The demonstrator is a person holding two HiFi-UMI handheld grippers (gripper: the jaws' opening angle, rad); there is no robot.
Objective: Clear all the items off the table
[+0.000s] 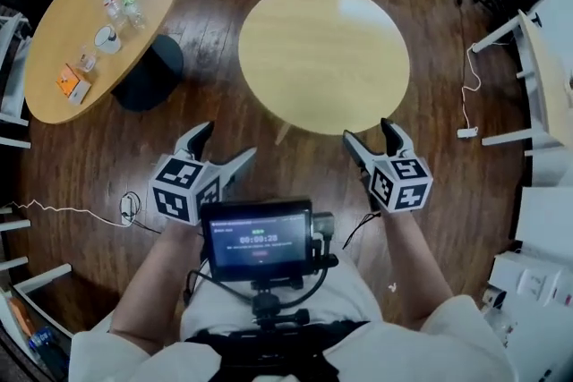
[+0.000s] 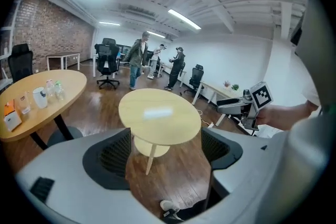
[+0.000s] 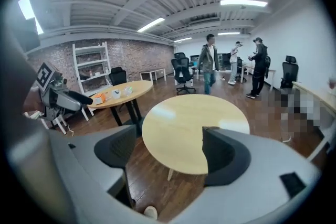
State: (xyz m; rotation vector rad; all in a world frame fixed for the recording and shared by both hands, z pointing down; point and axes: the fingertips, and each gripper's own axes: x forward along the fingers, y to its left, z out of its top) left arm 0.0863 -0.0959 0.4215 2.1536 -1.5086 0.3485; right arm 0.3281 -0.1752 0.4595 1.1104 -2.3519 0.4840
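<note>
The near round wooden table [image 1: 322,58] has a bare top. Further left, an oval wooden table [image 1: 54,89] carries two small bottles [image 1: 125,11], a white cup [image 1: 107,38] and an orange box [image 1: 70,83]. My left gripper [image 1: 226,141] and right gripper [image 1: 368,131] hover over the floor in front of the round table, both open with nothing between their fingers. The left gripper view frames the round table [image 2: 157,113] between its jaws and shows the right gripper [image 2: 231,106] alongside. The right gripper view shows the same table [image 3: 189,128] and the left gripper [image 3: 79,98].
People stand among office chairs [image 2: 107,63] at the room's far end. White desks [image 1: 542,85] line the right side, with a cable [image 1: 466,94] on the wood floor. Another cable [image 1: 72,212] lies at left. A small monitor [image 1: 258,239] hangs at my chest.
</note>
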